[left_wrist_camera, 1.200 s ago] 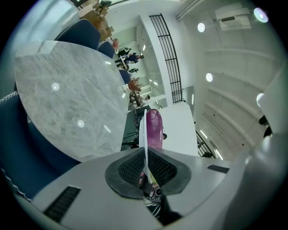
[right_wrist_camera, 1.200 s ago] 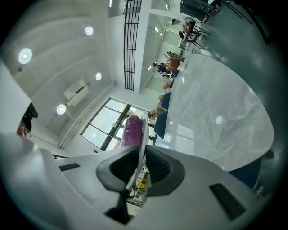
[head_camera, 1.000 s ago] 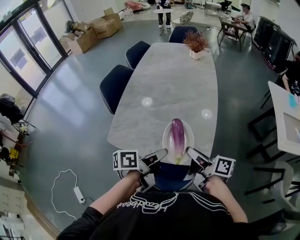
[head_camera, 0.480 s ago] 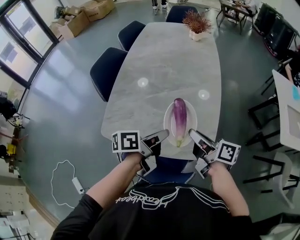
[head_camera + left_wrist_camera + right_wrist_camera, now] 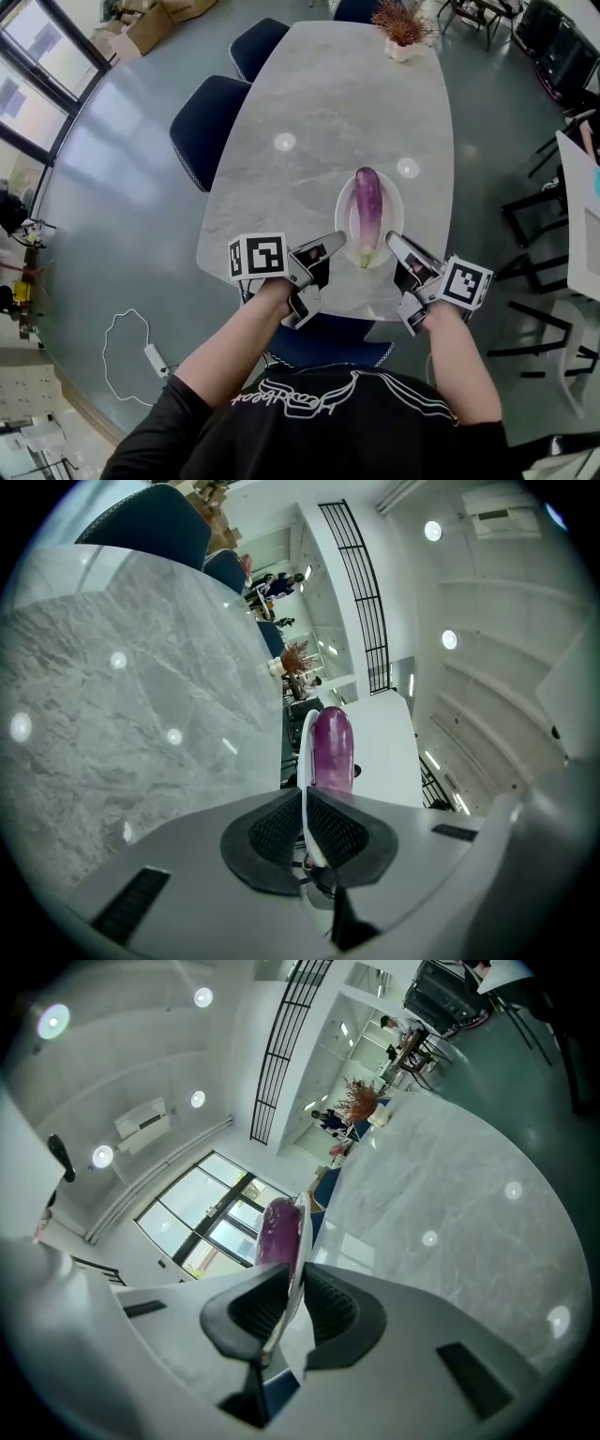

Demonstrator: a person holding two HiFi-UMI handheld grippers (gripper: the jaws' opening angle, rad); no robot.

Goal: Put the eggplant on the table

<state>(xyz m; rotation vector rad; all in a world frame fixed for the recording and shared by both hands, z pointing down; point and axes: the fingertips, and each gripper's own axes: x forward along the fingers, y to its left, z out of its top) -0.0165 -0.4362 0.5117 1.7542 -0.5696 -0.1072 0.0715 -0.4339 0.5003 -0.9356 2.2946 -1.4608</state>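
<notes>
Left gripper (image 5: 330,242) and right gripper (image 5: 396,242) each pinch the plate (image 5: 343,214) rim, a 2-sided hold for level carrying. The eggplant (image 5: 367,202) lies on it, over the table's (image 5: 319,112) near end.

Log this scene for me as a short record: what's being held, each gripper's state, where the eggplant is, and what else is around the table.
held item: plate carrying the eggplant
left gripper: shut on the plate's left rim
right gripper: shut on the plate's right rim
eggplant: purple, lying lengthwise on the plate, stem end toward the person
plate position: over the near end of the table; contact with the tabletop cannot be told
also on table: potted plant at the far end
chairs: dark blue, along the table's left side
</notes>
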